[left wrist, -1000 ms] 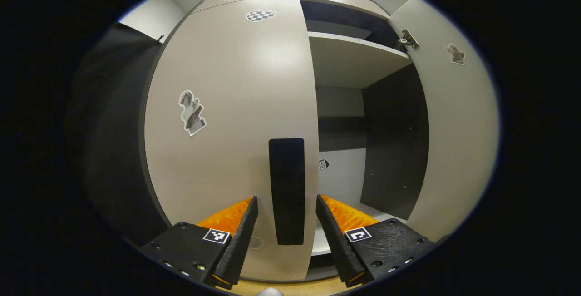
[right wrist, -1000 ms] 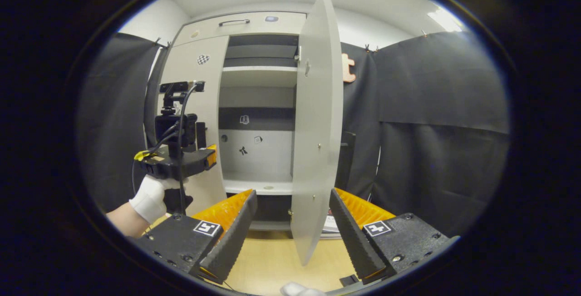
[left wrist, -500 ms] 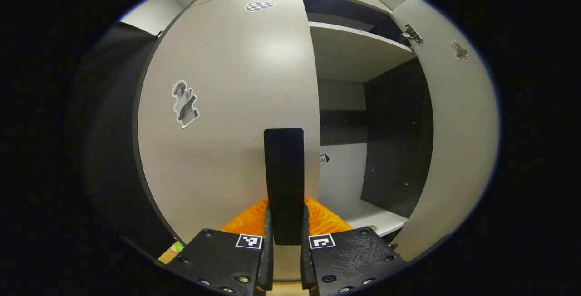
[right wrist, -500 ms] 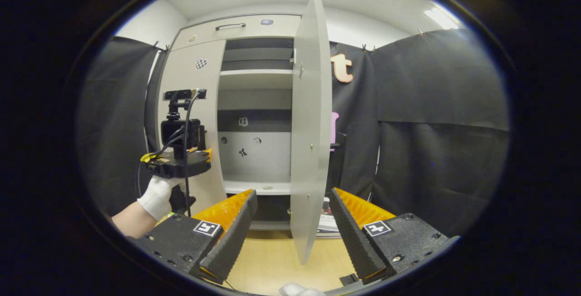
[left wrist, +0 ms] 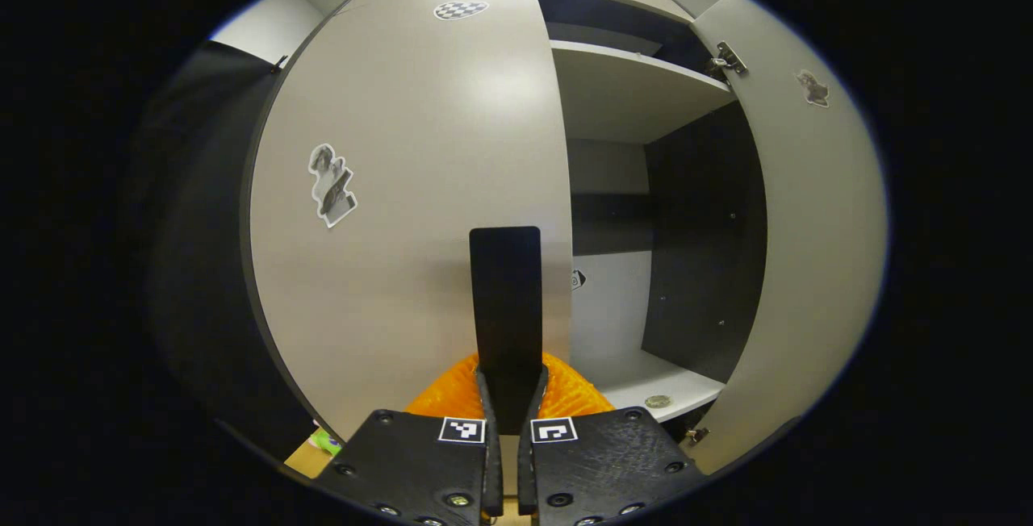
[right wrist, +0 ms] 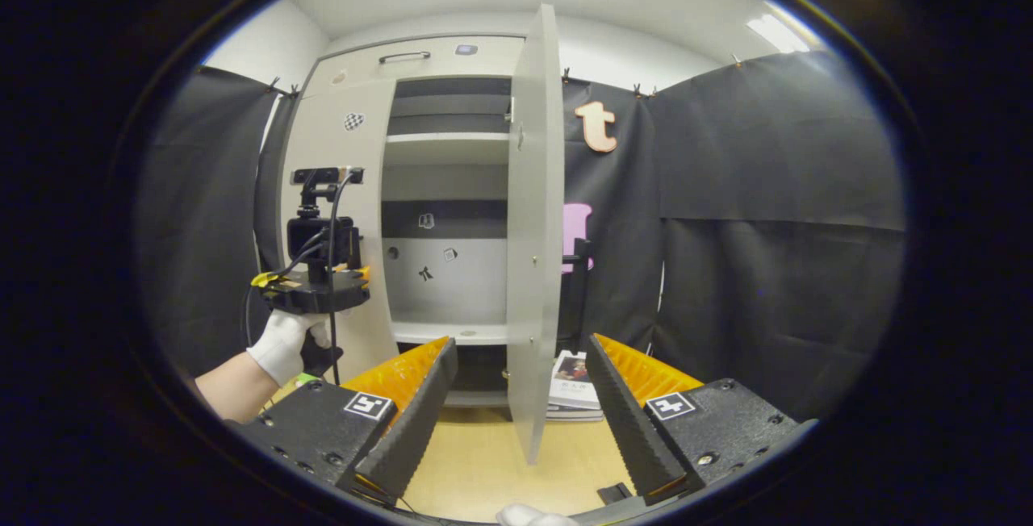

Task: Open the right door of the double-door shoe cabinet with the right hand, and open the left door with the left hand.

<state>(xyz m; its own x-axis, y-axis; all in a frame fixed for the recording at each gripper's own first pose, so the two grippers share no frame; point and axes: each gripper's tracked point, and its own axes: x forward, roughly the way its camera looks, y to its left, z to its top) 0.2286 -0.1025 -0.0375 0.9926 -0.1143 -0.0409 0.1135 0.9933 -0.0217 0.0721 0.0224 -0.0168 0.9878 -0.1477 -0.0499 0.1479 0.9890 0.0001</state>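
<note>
Shoe cabinet [right wrist: 452, 187] stands against the booth wall with its right door [right wrist: 533, 227] swung wide open, edge-on in the right gripper view, and its left door [left wrist: 420, 187] shut flush. The left gripper [left wrist: 508, 397] has its fingers closed on both sides of the left door's black handle [left wrist: 506, 300], held by a gloved hand [right wrist: 282, 340]. The right gripper [right wrist: 520, 397] holds nothing, fingers spread apart, near the right door's lower edge above the wooden floor [right wrist: 476, 469].
</note>
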